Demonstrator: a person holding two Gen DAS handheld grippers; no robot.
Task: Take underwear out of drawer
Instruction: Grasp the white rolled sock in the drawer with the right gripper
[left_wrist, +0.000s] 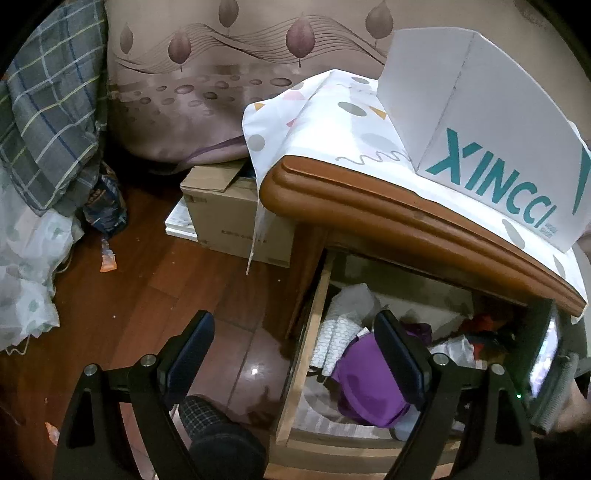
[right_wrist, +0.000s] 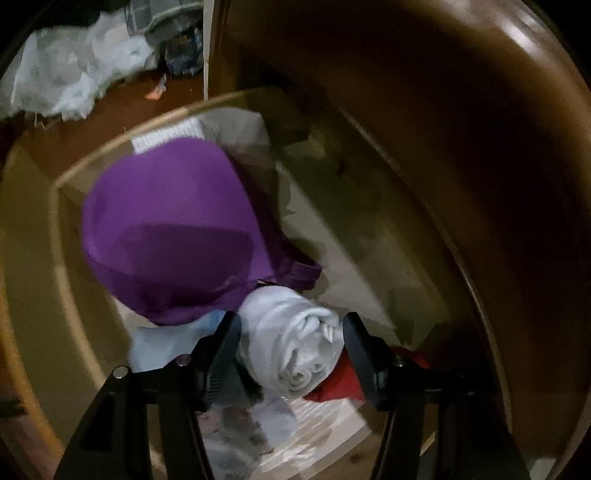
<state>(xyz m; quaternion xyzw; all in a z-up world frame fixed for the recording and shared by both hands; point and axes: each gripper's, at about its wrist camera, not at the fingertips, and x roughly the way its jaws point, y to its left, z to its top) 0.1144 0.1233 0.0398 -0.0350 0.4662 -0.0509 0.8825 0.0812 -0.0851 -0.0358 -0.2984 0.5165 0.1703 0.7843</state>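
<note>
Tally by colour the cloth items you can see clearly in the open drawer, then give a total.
Purple: 1, the bra
White: 1, the roll between the right gripper fingers
Red: 1, the cloth
Total: 3

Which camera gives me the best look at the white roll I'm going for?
Right wrist: the white roll sits large and central between the right gripper's open fingers, spiral end visible. The left wrist shows the drawer, but no roll that I can pick out.

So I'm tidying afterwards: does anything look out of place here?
Yes: an orange wrapper scrap lies loose on the wooden floor, and the drawer is jumbled, purple underwear heaped over other clothes.
</note>
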